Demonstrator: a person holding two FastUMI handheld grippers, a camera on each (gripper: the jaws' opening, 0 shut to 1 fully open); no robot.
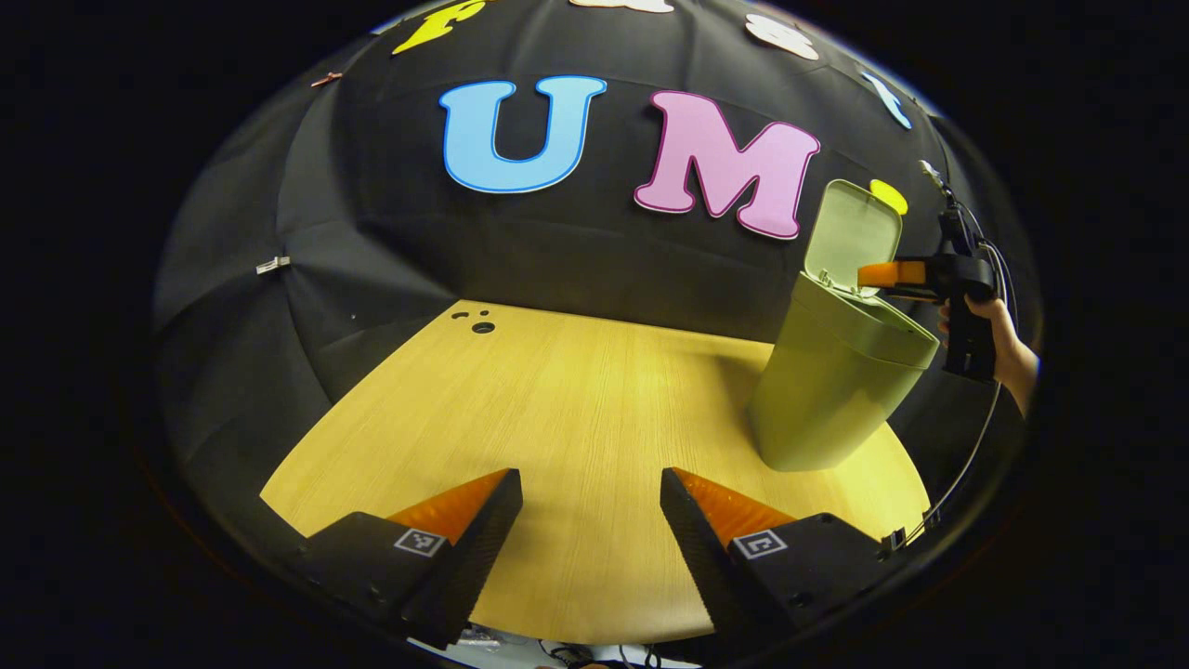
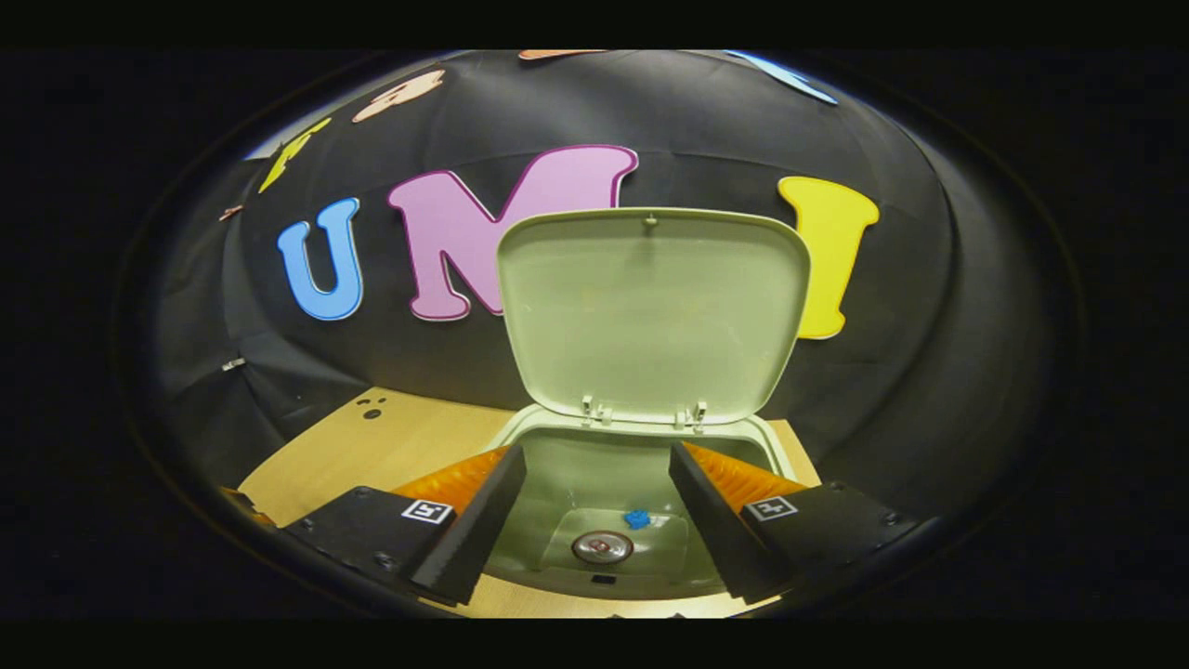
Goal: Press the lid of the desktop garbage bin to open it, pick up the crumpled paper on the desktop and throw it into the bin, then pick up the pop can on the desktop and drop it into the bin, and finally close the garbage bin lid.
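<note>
My right gripper (image 2: pixel 590 520) hangs just over the mouth of the pale green plastic garbage bin (image 1: pixel 841 390). Its two fingers are apart and hold nothing. Looking down between them, I see the round metal top of the pop can (image 2: pixel 602 546) standing at the bottom of the bin, with a small blue scrap (image 2: pixel 636 518) just beside it. I cannot tell if that scrap is the crumpled paper.

The bin's flat green lid (image 2: pixel 650 316) stands straight up at the back of the bin, on its hinges, on the far side from my right gripper. So I think both things are in, and the lid is the last job.

To shut it, I must go up and over the bin, get behind the top edge of the lid, and push it forward and down toward me.

My left gripper (image 1: pixel 590 520) is well away from the bin, low over the light wooden table (image 1: pixel 576 409). Its fingers are apart and hold nothing too. The right one is much nearer the lid, so I would use that one.
</note>
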